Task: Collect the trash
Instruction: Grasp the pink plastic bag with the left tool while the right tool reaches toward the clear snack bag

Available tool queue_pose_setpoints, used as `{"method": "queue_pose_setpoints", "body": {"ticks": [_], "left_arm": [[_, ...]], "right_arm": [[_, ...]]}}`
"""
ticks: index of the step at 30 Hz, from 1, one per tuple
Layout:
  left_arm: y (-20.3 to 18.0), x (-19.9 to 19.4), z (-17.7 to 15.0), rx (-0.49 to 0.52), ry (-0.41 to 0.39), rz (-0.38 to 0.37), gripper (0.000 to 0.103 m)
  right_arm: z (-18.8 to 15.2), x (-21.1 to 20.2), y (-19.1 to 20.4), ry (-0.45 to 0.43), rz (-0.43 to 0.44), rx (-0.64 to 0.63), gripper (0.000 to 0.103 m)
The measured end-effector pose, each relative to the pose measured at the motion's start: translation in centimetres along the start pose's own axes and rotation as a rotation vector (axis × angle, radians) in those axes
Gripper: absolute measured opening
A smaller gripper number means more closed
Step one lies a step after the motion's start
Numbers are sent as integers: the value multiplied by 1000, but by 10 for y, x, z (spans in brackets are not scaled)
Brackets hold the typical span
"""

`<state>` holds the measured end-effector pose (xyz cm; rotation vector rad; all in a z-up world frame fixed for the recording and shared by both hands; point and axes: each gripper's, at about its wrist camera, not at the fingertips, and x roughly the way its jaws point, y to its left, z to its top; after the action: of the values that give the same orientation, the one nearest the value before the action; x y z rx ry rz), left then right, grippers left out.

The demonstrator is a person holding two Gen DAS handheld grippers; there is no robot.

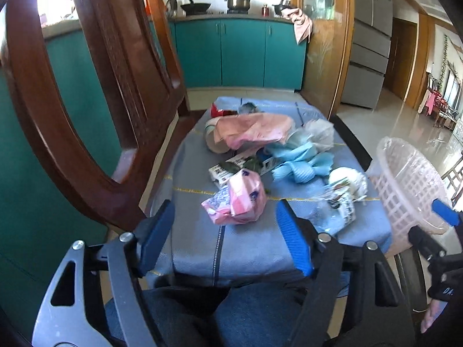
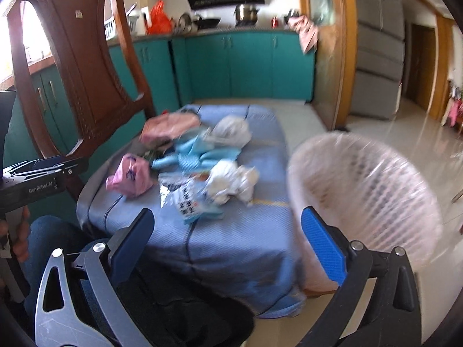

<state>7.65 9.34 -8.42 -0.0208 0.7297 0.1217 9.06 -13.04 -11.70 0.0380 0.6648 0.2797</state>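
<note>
Here both tongs, left tongs (image 1: 224, 237) and right tongs (image 2: 228, 245), gape empty beside one basket (image 2: 376, 185).

A: What colours are seen on the cloth (image 1: 249, 248)?

B: Blue-grey, crossed by thin yellow lines and one dark stripe.

A: And on top of that cloth?

B: A pink packet (image 1: 235, 201) with blue print is seen at its near part; a pale blue wrapper (image 1: 301, 163) lies at its middle, a pink sheet (image 1: 254, 130) toward its far end, and white crumpled paper (image 2: 231, 183) toward its right edge.

A: Beside the cloth?

B: A pale pink lattice basket (image 2: 367, 190), lined in clear plastic, is seen to its right; a red-brown chair (image 2: 81, 72) to its left; teal cabinets (image 1: 240, 52) beyond it.
</note>
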Motion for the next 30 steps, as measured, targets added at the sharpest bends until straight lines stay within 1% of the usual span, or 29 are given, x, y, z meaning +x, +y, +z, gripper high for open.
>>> {"method": "queue_pose_setpoints", "body": {"ticks": [1,2,4,6,8,10,12,16,18,20,21,22,25,28,30], "left_arm": [[2,5,0,-3,11,8,88],[5,12,0,-9,23,18,92],[7,25,-1,-16,51,18,92],[11,38,-2,-28,85,1,92],[13,49,-3,-39,111,-18,92],[11,62,1,-43,125,-46,92],[5,79,9,-19,140,-66,92],[-11,110,18,83,164,-40,92],[-12,118,18,85,173,-58,86],[-12,128,16,80,195,-83,61],[-11,131,15,72,205,-106,54],[-12,132,15,72,206,-125,46],[-11,132,14,79,194,-137,44],[-5,131,14,60,192,-160,42],[0,132,13,50,191,-175,42]], "right_arm": [[0,8,2,17,15,2,99],[-2,18,3,43,31,3,99],[-4,36,7,86,46,2,99],[-8,50,10,119,77,11,99],[-11,62,13,142,95,8,99],[-12,68,16,150,90,-9,99],[-10,73,17,149,82,-26,99],[-6,80,13,145,92,-36,99],[-3,85,14,149,93,-45,99],[-2,93,16,161,101,-42,99],[-1,97,18,165,102,-42,99],[0,100,19,169,99,-43,99],[3,114,23,179,85,-42,99],[4,126,21,193,99,-14,99],[5,130,20,194,111,0,93]]}}
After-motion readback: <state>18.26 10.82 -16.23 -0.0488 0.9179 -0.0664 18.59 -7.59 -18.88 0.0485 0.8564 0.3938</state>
